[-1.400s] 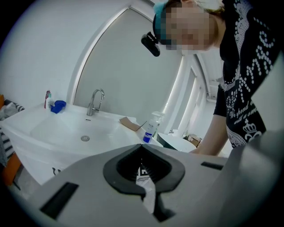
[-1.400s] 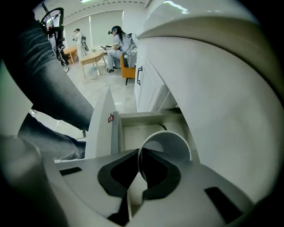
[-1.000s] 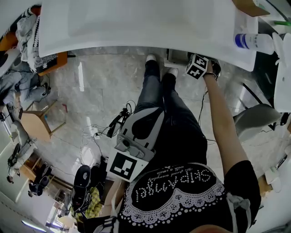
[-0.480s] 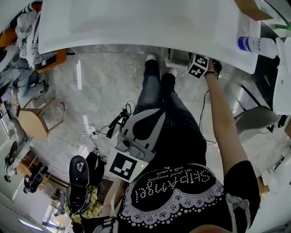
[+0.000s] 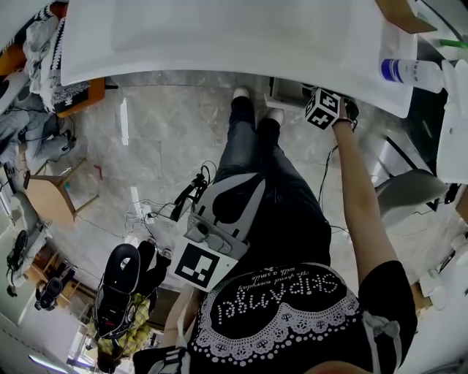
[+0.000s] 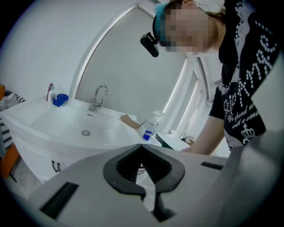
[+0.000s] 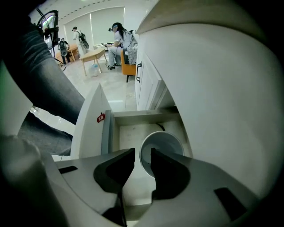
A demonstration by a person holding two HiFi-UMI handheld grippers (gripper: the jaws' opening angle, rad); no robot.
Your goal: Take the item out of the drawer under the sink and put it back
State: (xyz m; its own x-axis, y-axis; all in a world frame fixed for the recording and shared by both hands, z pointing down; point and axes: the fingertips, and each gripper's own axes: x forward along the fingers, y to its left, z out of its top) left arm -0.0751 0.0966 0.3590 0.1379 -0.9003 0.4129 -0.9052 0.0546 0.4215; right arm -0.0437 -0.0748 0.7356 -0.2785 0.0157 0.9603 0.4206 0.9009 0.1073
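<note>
My right gripper point(image 7: 142, 156) points down into the open drawer point(image 7: 133, 116) under the sink. Its jaws have just been opening and now stand apart. A pale round cup point(image 7: 163, 145) stands upright on the drawer floor; its near rim shows in the gap between the jaws, and the pads do not press on it. In the head view only the right gripper's marker cube point(image 5: 322, 108) shows, at the sink's point(image 5: 219, 36) front edge. My left gripper point(image 5: 247, 180) hangs in front of my legs, shut and holding nothing point(image 6: 142, 148).
A spray bottle point(image 5: 406, 69) and a brown card point(image 5: 401, 10) lie on the sink's right end. The tap point(image 6: 98, 95) stands behind the basin point(image 6: 66, 126). Cables point(image 5: 191, 191) trail over the tiled floor by my feet. People and a table point(image 7: 93, 55) are far back in the room.
The right gripper's marker cube has edged slightly to the right under the sink edge. The left gripper has stayed where it was.
</note>
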